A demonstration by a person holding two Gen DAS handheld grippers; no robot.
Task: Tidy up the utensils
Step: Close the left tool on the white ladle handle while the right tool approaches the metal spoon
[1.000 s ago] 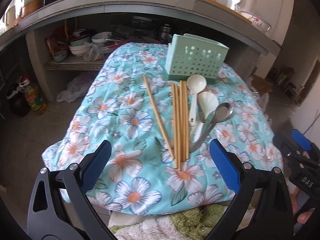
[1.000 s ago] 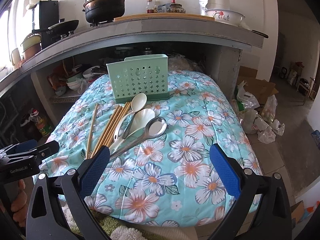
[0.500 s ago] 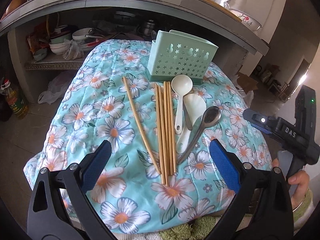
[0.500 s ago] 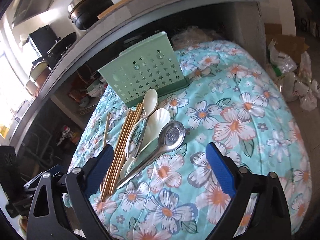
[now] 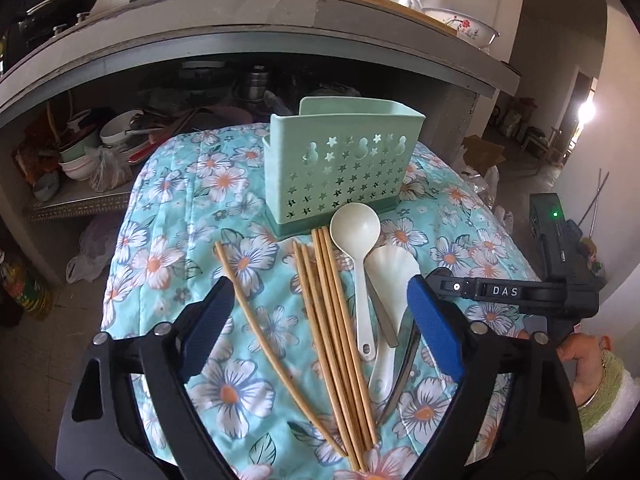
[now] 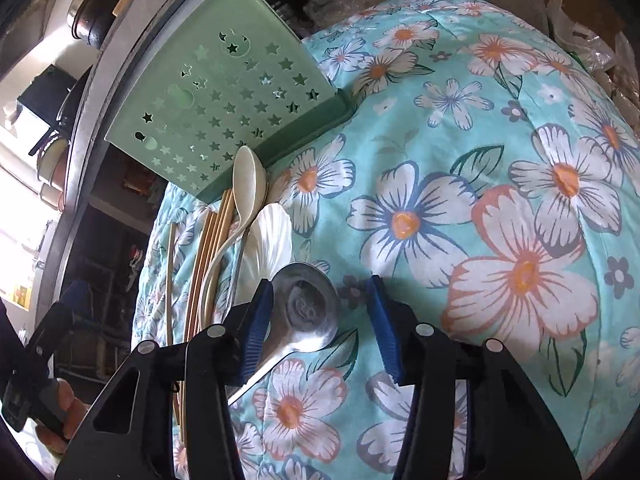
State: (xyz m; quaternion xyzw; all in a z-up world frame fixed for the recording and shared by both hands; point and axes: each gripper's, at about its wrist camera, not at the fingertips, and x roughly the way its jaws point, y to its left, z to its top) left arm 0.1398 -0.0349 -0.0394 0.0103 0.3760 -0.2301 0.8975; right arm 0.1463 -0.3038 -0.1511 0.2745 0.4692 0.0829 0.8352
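A mint-green star-punched holder [image 5: 340, 172] stands upright at the far end of the flowered cloth [image 5: 180, 208]. In front of it lie a lone pale chopstick [image 5: 256, 320], a bundle of brown chopsticks [image 5: 336, 320], a white ladle [image 5: 356, 226], a white shell-shaped spoon [image 5: 392, 276] and a metal spoon [image 6: 308, 304]. My left gripper [image 5: 320, 332] hovers over the chopsticks, jaws wide and closing, touching nothing. My right gripper [image 6: 320, 328] is low over the metal spoon's bowl, jaws closing around it; the right pad [image 6: 382, 320] still stands off it.
Behind the cloth is a concrete counter [image 5: 240, 20] with pots on top and a shelf of bowls [image 5: 100, 148] beneath. An oil bottle [image 5: 24, 284] stands on the floor at left. Cardboard and plastic bags [image 6: 592, 20] lie off the cloth's right side.
Both grippers have come forward and closer to the utensils. The right one dropped and rolled, and its jaws narrowed around the metal spoon's bowl. The left jaws narrowed a little.
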